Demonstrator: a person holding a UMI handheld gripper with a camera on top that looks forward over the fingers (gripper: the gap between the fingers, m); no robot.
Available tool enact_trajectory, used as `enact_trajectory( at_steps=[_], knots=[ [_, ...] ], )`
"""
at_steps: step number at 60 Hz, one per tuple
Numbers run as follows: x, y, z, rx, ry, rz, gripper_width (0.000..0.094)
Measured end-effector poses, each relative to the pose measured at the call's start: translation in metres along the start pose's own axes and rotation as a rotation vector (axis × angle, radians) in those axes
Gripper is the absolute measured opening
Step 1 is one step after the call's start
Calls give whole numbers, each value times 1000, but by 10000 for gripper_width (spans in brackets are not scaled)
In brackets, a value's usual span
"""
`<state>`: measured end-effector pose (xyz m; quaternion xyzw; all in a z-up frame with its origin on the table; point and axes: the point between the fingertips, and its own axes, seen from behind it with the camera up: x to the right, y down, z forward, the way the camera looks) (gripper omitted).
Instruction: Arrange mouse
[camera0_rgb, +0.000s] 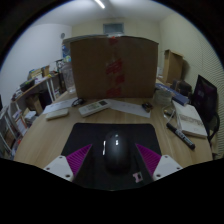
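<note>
A wooden desk (50, 135) fills the room's near half, and everything else sits on it or around it. At the far side of the desk stands a large brown cardboard board (112, 66), upright, with a reddish mark down its middle that is too blurred to read. Nearer than the board, a black mouse mat (92, 136) lies flat on the desk. To the right of the mat lies an open book or stack of papers (190, 124), and beyond that a dark monitor (206, 98) with a purple glow. Between the mat and the board lies a white keyboard (98, 106).

The black mouse (114, 148) rests on the mat's near part, its long axis running straight away toward the board; which end is the front cannot be told. No brand or lettering can be read on it.

The gripper (114, 157) is spread, its pink pads (78, 158) either side of the mouse with a gap at each side.
</note>
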<state>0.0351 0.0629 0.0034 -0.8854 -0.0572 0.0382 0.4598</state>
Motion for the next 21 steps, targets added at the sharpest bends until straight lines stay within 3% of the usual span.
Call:
enact_trajectory(
  at_steps=[2,21],
  knots=[
    [-3,2,-8,9,-20,-1,824],
    [49,64,-147,111,-55,-7,853]
  ],
)
